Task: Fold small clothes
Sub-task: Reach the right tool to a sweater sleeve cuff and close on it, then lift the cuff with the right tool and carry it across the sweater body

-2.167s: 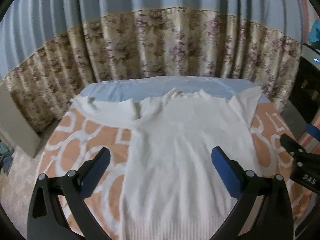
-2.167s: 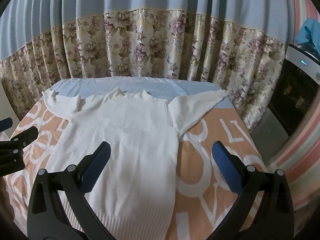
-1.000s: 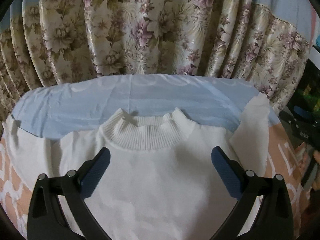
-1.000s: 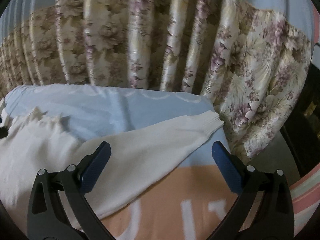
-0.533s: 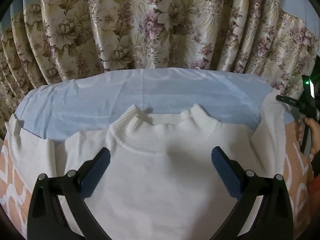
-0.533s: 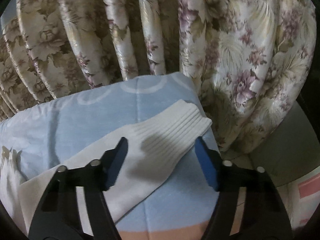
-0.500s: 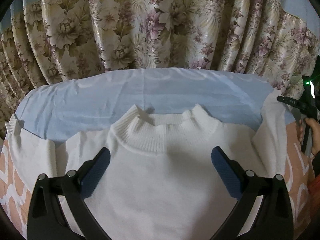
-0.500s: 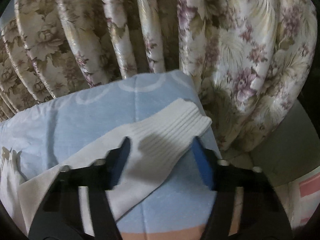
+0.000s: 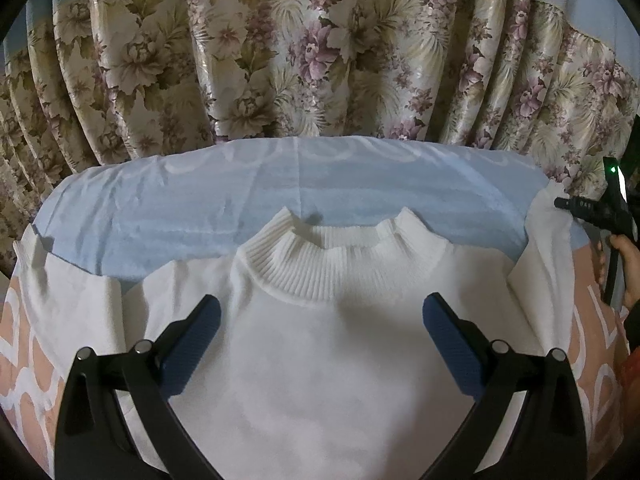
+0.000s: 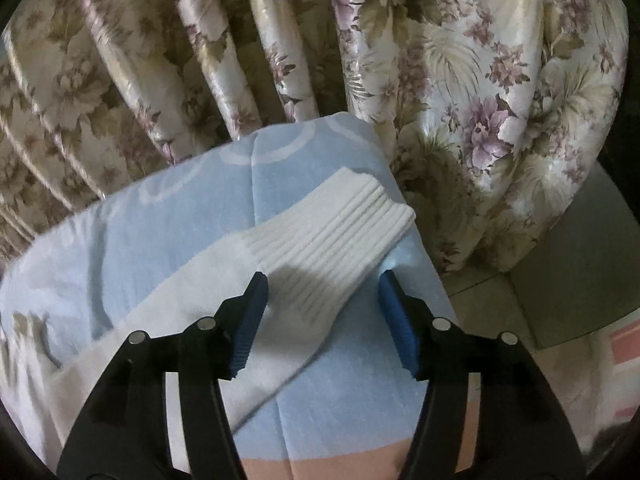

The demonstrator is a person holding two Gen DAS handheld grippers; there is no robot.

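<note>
A white knit sweater lies flat on the cover, its ribbed collar toward the curtain. My left gripper hovers open over the chest just below the collar, with nothing between its pads. The sweater's right sleeve reaches the far right corner, where the right gripper shows. In the right wrist view the sleeve's ribbed cuff lies between the jaws of my right gripper. Those jaws are opening. The left pad sits at the sleeve's edge and the right pad stands a little off the cuff.
The cover is pale blue at the far end and orange with white rings nearer me. A floral curtain hangs right behind its far edge. A person's hand holds the right gripper. Grey floor lies past the right corner.
My right gripper came down and forward over the sleeve cuff and its jaws narrowed from wide to astride the cuff. The left gripper edged a little closer to the collar.
</note>
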